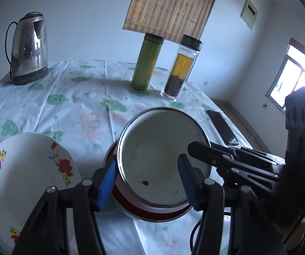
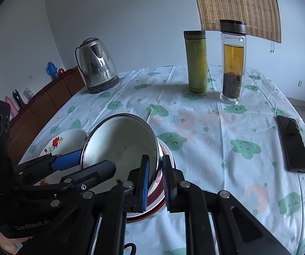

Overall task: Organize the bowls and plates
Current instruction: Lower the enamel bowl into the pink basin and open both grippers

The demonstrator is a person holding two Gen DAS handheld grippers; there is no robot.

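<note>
A white enamel bowl (image 1: 158, 159) with a dark rim is tilted and rests in a red-and-white bowl (image 1: 152, 211) on the table. My right gripper (image 2: 155, 182) is shut on the enamel bowl's (image 2: 120, 146) near rim, one pad inside and one outside; the red-and-white bowl (image 2: 161, 199) lies under it. My left gripper (image 1: 146, 182) is open, its blue pads on either side of the enamel bowl without pinching it. A white plate with red flowers (image 1: 23, 174) lies to the left, also in the right wrist view (image 2: 67, 140).
A steel kettle (image 1: 28, 48), a green flask (image 1: 146, 61) and a glass tea bottle (image 1: 181, 68) stand at the back of the table. A black phone (image 2: 292, 143) lies at the right. A brown cabinet (image 2: 46, 99) stands beyond the table's left edge.
</note>
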